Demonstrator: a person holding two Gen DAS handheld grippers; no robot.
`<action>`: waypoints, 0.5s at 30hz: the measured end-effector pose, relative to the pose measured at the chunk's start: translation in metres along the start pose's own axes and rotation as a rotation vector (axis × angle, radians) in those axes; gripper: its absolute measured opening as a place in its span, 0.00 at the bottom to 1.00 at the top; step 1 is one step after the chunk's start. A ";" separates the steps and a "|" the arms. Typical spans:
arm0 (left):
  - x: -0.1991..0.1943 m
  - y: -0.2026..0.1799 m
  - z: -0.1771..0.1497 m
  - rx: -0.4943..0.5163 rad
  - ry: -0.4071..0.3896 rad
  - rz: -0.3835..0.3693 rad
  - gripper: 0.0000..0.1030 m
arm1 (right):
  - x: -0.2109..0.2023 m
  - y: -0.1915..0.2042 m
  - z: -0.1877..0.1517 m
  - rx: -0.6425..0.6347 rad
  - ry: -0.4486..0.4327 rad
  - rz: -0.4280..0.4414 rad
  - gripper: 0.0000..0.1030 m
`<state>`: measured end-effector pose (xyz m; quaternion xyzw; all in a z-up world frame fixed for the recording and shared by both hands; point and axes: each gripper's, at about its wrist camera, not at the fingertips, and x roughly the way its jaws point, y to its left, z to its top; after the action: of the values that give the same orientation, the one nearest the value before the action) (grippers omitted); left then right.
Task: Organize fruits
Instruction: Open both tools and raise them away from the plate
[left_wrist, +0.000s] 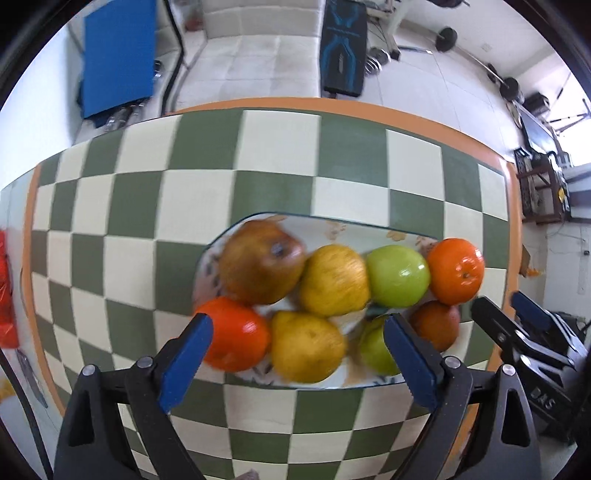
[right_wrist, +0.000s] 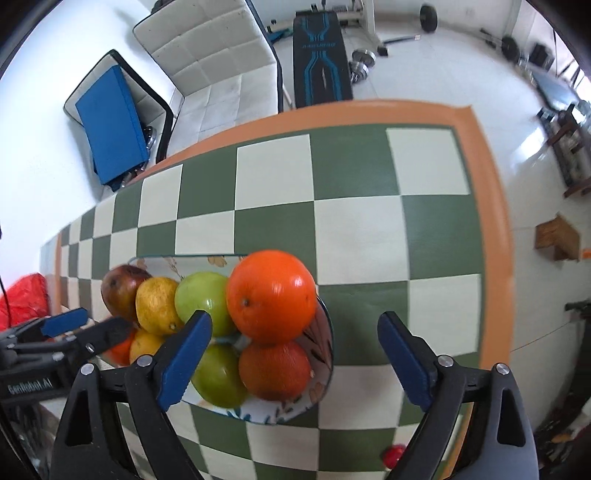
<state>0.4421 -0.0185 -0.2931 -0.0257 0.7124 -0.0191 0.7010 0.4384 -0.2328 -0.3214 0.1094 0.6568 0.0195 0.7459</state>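
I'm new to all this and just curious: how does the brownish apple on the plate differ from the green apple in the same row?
The brownish apple is dull and russet, with a dark pit showing; the green apple is bright, glossy and smooth. The brownish apple sits at the left end of the back row in the left view, while the green apple lies between a yellow fruit and an orange. Both rest on the plate.

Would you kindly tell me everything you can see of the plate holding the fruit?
The plate is oval and white, looks ceramic, with a thin dark rim and a brown-and-blue leaf or flower print. It lies flat on the green-and-cream checkered tablecloth. Eight fruits fill it in two rows, touching one another; the orange sits at one end. No gripper fingers touch it.
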 end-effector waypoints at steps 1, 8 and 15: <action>-0.002 0.003 -0.004 -0.001 -0.011 0.011 0.91 | -0.005 0.003 -0.005 -0.012 -0.012 -0.014 0.91; -0.009 0.018 -0.045 0.013 -0.062 0.066 0.91 | -0.028 0.023 -0.047 -0.065 -0.068 -0.074 0.91; -0.032 0.018 -0.077 0.046 -0.154 0.099 0.91 | -0.044 0.029 -0.083 -0.060 -0.100 -0.092 0.91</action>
<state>0.3654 0.0013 -0.2615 0.0244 0.6561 0.0011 0.7543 0.3545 -0.2005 -0.2825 0.0577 0.6223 -0.0005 0.7807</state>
